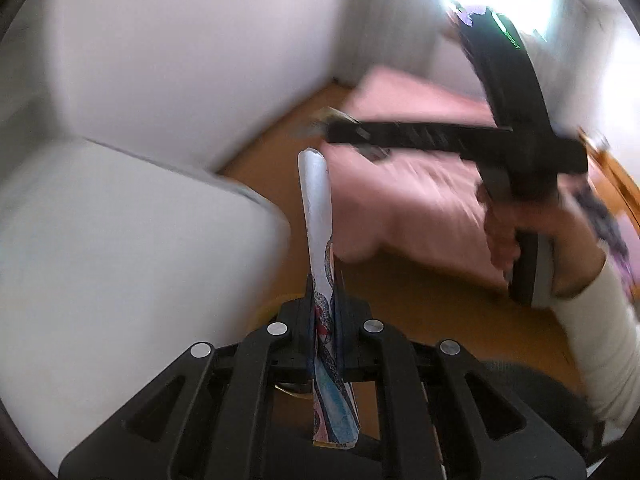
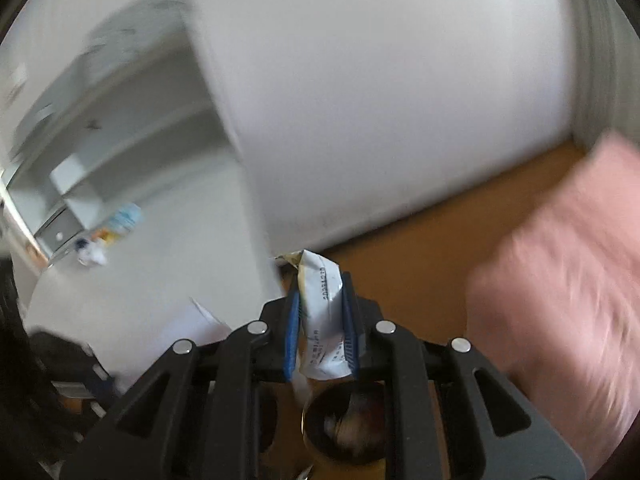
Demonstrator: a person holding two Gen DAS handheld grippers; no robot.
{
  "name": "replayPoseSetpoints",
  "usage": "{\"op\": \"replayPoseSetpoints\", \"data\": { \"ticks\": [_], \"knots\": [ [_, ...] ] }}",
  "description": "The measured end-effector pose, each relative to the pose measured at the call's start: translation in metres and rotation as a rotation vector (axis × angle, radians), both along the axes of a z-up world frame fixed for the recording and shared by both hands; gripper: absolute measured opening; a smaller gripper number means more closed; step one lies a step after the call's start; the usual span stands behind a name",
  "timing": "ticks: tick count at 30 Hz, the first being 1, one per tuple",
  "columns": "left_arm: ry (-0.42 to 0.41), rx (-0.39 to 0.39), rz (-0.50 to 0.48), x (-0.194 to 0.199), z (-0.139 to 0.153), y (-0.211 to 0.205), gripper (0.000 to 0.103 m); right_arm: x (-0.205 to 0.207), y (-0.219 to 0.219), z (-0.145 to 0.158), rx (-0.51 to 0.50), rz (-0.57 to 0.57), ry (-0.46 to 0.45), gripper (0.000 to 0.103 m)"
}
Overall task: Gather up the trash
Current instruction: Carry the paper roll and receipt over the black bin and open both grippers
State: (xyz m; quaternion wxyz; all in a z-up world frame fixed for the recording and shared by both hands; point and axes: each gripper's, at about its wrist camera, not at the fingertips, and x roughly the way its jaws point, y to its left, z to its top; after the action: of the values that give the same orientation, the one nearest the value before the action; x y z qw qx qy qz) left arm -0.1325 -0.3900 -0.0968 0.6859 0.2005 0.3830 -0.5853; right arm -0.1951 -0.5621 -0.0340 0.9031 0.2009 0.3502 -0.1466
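Note:
My left gripper (image 1: 323, 292) is shut on a long flat wrapper (image 1: 318, 216), silver at the top and patterned red and blue lower down, standing up between the fingers. My right gripper (image 2: 320, 284) is shut on a white and yellow printed wrapper (image 2: 320, 280). The right gripper also shows in the left wrist view (image 1: 320, 126), held in a hand above the pink bed with a scrap of wrapper at its tip. A round dark bin opening (image 2: 344, 424) with trash inside lies on the floor just under the right gripper. Both views are motion-blurred.
A white table (image 1: 120, 248) fills the left side, with small items at its far end (image 2: 112, 232). A pink bed (image 2: 560, 272) is at the right. Orange wooden floor (image 2: 420, 248) runs between them. White walls stand behind.

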Motion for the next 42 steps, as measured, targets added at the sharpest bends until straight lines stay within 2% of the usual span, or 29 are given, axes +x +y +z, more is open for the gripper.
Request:
{"op": "replayPoseSetpoints", "data": {
  "ticks": [3, 5, 9, 11, 13, 14, 18, 26, 27, 28, 29, 30, 31, 33, 35, 36, 38, 40, 42],
  "knots": [
    [0.098, 0.14, -0.058, -0.016, -0.072, -0.036, 0.006, -0.018, -0.032, -0.077, 0.18, -0.066, 0.115, 0.019],
    [0.113, 0.245, -0.077, -0.019, -0.126, -0.061, 0.006, -0.02, -0.046, -0.128, 0.252, -0.091, 0.21, 0.019],
    [0.141, 0.402, -0.01, -0.001, -0.214, -0.092, 0.006, -0.006, -0.063, -0.228, 0.432, -0.122, 0.36, 0.019],
    [0.156, 0.456, 0.036, 0.011, -0.243, -0.101, 0.006, 0.003, -0.064, -0.272, 0.521, -0.129, 0.418, 0.019],
    [0.254, 0.49, 0.1, 0.021, -0.271, -0.105, 0.006, 0.01, -0.062, -0.314, 0.577, -0.145, 0.504, 0.019],
    [0.276, 0.494, 0.122, 0.026, -0.278, -0.107, 0.006, 0.012, -0.059, -0.328, 0.59, -0.151, 0.532, 0.019],
    [0.317, 0.512, 0.149, 0.04, -0.292, -0.103, 0.006, 0.012, -0.058, -0.357, 0.678, -0.227, 0.516, 0.019],
    [0.387, 0.505, 0.155, 0.048, -0.299, -0.102, 0.008, 0.013, -0.061, -0.364, 0.687, -0.243, 0.506, 0.02],
    [0.382, 0.507, 0.159, 0.048, -0.299, -0.1, 0.015, 0.012, -0.062, -0.364, 0.697, -0.247, 0.496, 0.032],
    [0.376, 0.514, 0.165, 0.048, -0.301, -0.101, 0.039, 0.011, -0.064, -0.363, 0.705, -0.254, 0.487, 0.05],
    [0.369, 0.519, 0.168, 0.047, -0.302, -0.102, 0.056, 0.009, -0.066, -0.36, 0.697, -0.27, 0.479, 0.087],
    [0.344, 0.515, 0.177, 0.047, -0.3, -0.102, 0.083, 0.005, -0.07, -0.356, 0.681, -0.284, 0.47, 0.096],
    [0.315, 0.497, 0.185, 0.046, -0.296, -0.102, 0.092, 0.002, -0.073, -0.351, 0.662, -0.299, 0.456, 0.096],
    [0.32, 0.467, 0.173, 0.045, -0.292, -0.103, 0.093, -0.007, -0.081, -0.342, 0.661, -0.328, 0.442, 0.096],
    [0.33, 0.449, 0.157, 0.041, -0.288, -0.103, 0.094, -0.028, -0.089, -0.318, 0.638, -0.398, 0.392, 0.096],
    [0.329, 0.425, 0.143, 0.038, -0.282, -0.103, 0.094, -0.038, -0.092, -0.305, 0.605, -0.427, 0.366, 0.096],
    [0.329, 0.319, 0.09, 0.024, -0.254, -0.103, 0.094, -0.064, -0.094, -0.263, 0.422, -0.504, 0.358, 0.096],
    [0.313, 0.168, -0.026, -0.005, -0.209, -0.101, 0.094, -0.088, -0.093, -0.223, 0.238, -0.57, 0.354, 0.096],
    [0.278, 0.067, -0.121, -0.032, -0.164, -0.099, 0.094, -0.112, -0.091, -0.179, 0.069, -0.66, 0.338, 0.096]
  ]
}}
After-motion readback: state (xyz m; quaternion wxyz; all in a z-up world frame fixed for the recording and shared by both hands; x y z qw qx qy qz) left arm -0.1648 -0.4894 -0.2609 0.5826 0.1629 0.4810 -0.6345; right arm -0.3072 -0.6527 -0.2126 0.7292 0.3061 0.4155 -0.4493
